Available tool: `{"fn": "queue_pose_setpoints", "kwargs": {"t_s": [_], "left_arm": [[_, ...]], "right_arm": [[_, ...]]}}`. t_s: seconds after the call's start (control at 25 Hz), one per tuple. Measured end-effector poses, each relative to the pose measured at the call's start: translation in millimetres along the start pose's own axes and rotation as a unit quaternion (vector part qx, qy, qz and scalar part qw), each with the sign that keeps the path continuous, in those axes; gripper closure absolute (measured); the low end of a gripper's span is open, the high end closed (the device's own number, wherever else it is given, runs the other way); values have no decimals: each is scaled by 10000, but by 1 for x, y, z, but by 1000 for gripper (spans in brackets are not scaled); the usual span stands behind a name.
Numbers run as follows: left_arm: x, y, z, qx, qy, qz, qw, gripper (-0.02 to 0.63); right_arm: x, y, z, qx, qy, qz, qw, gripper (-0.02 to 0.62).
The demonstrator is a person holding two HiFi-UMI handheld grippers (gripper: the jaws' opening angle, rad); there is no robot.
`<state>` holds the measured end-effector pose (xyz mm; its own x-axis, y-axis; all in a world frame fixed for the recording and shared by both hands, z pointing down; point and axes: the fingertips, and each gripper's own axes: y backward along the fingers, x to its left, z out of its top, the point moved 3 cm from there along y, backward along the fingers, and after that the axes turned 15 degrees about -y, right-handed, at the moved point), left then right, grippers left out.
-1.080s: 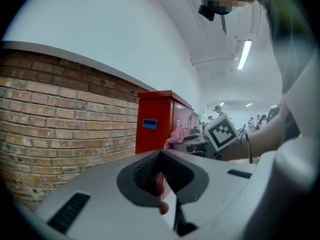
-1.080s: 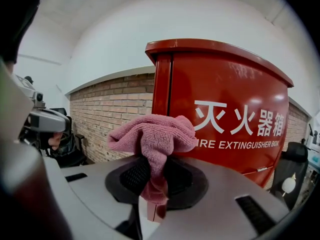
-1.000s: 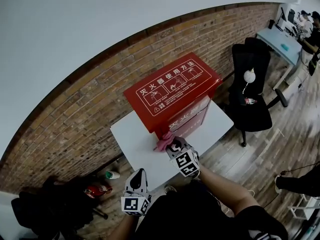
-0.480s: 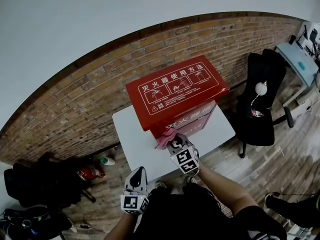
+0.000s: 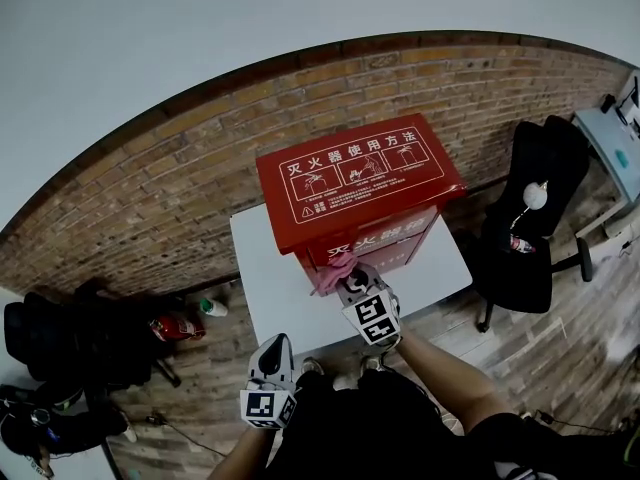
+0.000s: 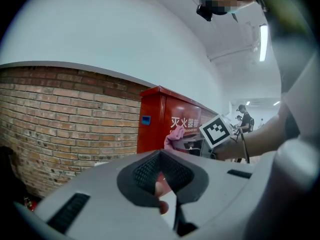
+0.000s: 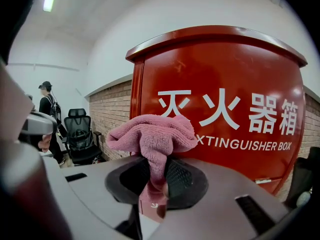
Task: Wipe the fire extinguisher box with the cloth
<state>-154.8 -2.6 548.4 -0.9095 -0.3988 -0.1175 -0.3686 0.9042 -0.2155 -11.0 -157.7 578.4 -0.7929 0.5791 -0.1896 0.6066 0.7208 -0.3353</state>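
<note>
Your right gripper has its jaws clamped on a pink cloth, pinching a hanging fold so that the rest bunches out above the pads. The bunch sits right at the front of the red box, low and toward the box's left edge; whether it actually presses on the panel can't be told. The box stands upright on a white table. Its long axis runs left to right along the brick wall, its printed lid faces up, and the front with white characters faces you. Your left gripper hangs low beside your body, well away from the box, its jaws drawn together with nothing between them. The brick covers only the lower wall, with plain white above. The floor is wood plank. A black office chair stands to the right of the table, and dark bags lie heaped on the floor to the left.
</note>
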Motion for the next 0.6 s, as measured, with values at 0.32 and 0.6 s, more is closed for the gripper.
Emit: {"fn": "queue_pose_setpoints", "kwargs": {"t_s": [0.32, 0.6], "left_arm": [[-25, -8, 1, -78, 28, 183, 9998, 589], [-37, -9, 1, -81, 50, 295, 9995, 589]], "right_arm": [[-21, 8, -1, 18, 82, 85, 9999, 512], [-36, 14, 0, 42, 133, 110, 9998, 514]]}}
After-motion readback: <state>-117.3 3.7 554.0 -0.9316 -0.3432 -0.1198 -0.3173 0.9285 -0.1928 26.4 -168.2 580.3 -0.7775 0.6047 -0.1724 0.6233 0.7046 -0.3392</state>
